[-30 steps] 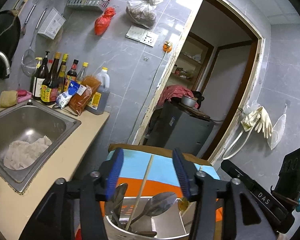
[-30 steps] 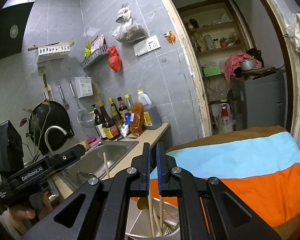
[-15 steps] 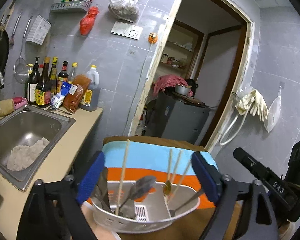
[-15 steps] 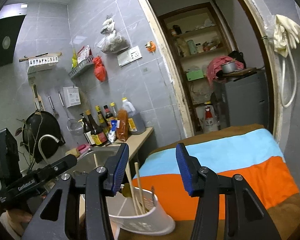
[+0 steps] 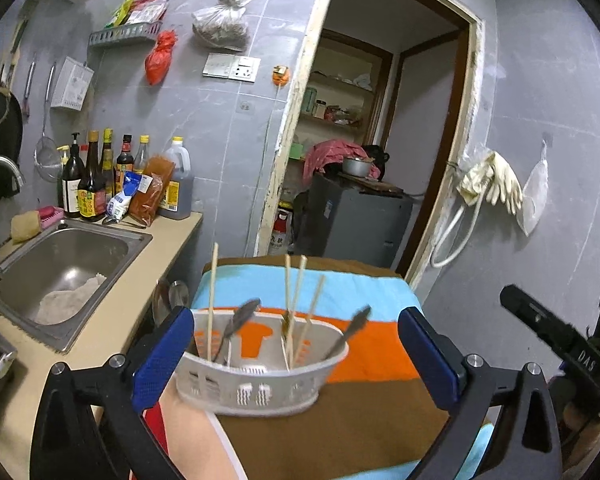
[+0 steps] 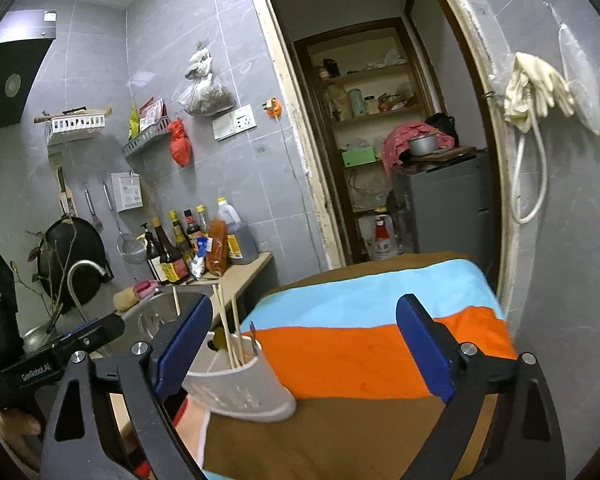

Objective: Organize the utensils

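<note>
A white plastic utensil holder (image 5: 260, 380) stands on the striped cloth (image 5: 360, 360). It holds wooden chopsticks (image 5: 296, 300) and metal spoons (image 5: 236, 328). My left gripper (image 5: 300, 360) is open and empty, its jaws wide on either side of the holder and drawn back from it. In the right wrist view the holder (image 6: 240, 388) sits at lower left with chopsticks (image 6: 228, 332) standing in it. My right gripper (image 6: 304, 352) is open and empty, to the right of the holder.
A steel sink (image 5: 60, 272) with a cloth in it is set in the beige counter (image 5: 112, 320) at left. Sauce bottles (image 5: 100, 184) stand against the tiled wall. A doorway (image 5: 360, 160) leads to a grey cabinet (image 5: 352, 220). Gloves (image 5: 492, 184) hang at right.
Both grippers have opened wide and pulled back from the holder. The right gripper was shut on chopsticks a second ago; they now stand in the holder.
</note>
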Demonstrator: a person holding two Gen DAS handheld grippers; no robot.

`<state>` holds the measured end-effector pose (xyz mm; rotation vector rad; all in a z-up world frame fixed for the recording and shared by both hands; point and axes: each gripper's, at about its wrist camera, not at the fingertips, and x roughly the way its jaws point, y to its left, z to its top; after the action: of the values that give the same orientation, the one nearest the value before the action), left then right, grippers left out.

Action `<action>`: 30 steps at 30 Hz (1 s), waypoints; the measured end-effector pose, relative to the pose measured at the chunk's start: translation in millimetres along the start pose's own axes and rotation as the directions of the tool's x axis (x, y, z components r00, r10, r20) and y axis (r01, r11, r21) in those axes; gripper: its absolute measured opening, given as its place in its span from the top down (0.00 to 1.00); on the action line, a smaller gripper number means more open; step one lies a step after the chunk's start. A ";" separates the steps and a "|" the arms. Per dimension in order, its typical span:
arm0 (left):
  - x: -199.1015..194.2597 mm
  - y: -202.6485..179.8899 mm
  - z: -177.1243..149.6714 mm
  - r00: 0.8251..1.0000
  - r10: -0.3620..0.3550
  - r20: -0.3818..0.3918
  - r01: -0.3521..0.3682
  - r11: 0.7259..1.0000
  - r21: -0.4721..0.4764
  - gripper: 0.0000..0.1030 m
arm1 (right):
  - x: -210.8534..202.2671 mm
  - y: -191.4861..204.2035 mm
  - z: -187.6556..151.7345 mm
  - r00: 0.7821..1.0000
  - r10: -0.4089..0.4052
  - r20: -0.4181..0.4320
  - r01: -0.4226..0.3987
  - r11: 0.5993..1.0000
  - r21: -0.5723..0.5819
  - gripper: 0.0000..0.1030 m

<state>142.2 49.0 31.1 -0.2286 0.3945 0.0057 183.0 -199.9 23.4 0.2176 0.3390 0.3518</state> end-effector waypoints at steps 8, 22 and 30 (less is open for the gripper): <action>-52.9 -21.0 -33.5 0.999 0.046 0.006 -0.046 0.999 0.006 0.01 | -64.8 1.3 -12.6 0.997 -0.072 -0.006 0.071 0.991 -0.111 0.02; -135.2 -30.1 -81.8 0.990 0.135 0.043 -0.135 0.991 -0.003 0.01 | -157.2 1.4 -40.1 0.995 -0.095 0.009 0.096 0.987 -0.128 0.02; -151.9 -36.3 -86.1 0.987 0.140 0.076 -0.139 0.990 -0.021 0.01 | -176.7 -5.5 -43.5 0.994 -0.104 0.012 0.105 0.988 -0.116 0.02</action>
<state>-29.1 0.4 19.8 -0.2151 0.3331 0.1549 12.8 -264.0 32.3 0.0859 0.3217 0.2663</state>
